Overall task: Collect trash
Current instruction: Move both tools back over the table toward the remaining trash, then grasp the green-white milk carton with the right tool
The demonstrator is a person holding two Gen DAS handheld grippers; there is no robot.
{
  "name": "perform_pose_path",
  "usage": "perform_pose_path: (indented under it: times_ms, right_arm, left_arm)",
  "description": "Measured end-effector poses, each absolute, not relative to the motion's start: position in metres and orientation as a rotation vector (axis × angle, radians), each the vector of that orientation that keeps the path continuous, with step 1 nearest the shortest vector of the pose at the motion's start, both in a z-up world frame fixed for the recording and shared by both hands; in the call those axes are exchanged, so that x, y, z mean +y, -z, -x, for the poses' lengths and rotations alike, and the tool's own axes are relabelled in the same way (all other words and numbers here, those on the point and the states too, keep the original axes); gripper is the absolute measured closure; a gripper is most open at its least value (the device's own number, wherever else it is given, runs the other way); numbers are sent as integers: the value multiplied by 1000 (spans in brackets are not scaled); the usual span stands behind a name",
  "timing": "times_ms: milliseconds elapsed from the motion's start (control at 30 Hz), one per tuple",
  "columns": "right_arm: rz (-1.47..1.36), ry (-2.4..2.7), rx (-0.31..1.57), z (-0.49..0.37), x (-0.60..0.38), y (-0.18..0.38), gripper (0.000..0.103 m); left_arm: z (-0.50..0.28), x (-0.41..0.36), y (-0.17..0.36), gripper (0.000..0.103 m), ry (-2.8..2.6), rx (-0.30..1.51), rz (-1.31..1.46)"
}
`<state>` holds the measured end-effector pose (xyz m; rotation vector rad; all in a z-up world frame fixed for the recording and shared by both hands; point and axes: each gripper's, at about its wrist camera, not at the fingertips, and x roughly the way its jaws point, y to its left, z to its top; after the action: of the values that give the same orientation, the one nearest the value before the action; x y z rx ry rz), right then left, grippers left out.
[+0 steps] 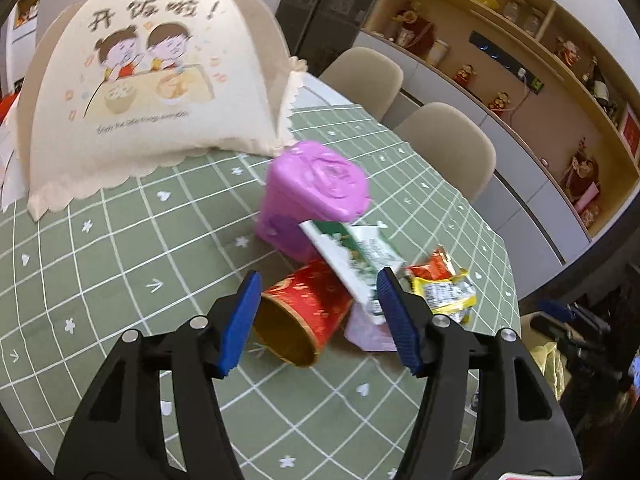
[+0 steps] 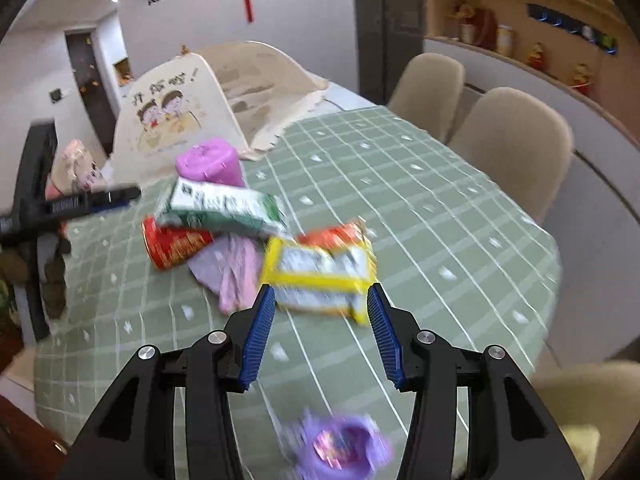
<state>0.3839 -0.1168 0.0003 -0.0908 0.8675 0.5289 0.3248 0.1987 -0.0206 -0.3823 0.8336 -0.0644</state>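
A heap of trash lies on the green checked tablecloth (image 1: 120, 264). A red paper cup (image 1: 304, 316) lies on its side with its mouth toward me, under a green-and-white carton (image 1: 352, 256). Beside them are a yellow-and-red snack wrapper (image 1: 444, 284) and a pale lilac bag (image 1: 368, 332). My left gripper (image 1: 318, 280) is open, its fingers either side of the cup and carton, no pad pressing. My right gripper (image 2: 320, 292) is open just short of the yellow wrapper (image 2: 320, 272). A crumpled purple wrapper (image 2: 340, 448) lies blurred below it.
A pink-purple lidded container (image 1: 316, 196) stands behind the heap. A cream food cover (image 1: 132, 92) with a cartoon print takes up the far left of the table. Beige chairs (image 1: 452, 148) line the far table edge, with shelves behind. Another chair (image 2: 592, 412) is near right.
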Motion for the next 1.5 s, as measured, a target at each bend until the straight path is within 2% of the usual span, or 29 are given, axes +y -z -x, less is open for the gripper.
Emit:
perform_pose_path:
  times_ms: [167, 500, 867, 1100, 1267, 1333, 1400, 1500]
  right_arm:
    - [20, -586, 875, -431, -55, 5, 57]
    - [164, -786, 886, -451, 64, 28, 57]
    - [216, -702, 1057, -420, -2, 76, 57]
    - [-143, -601, 1005, -441, -40, 39, 56]
    - [-458, -453, 1102, -477, -37, 61, 56]
    - [-424, -383, 1122, -484, -26, 74, 56]
    - [-321, -363, 1095, -485, -12, 79, 45]
    - [-228, -366, 1083, -483, -6, 83, 43]
  left_arm:
    - [-324, 222, 30, 46, 12, 855, 422]
    - [-299, 257, 25, 46, -54, 837, 474]
    - [-310, 243, 38, 46, -5, 868, 494]
    - [-317, 227, 37, 46, 28, 869, 465]
    - [-312, 230, 35, 46, 21, 858, 470]
    - [-308, 232, 34, 46, 15, 854, 472]
    - [-305, 236, 34, 46, 9, 851, 470]
    - [-301, 241, 35, 46, -4, 844, 467]
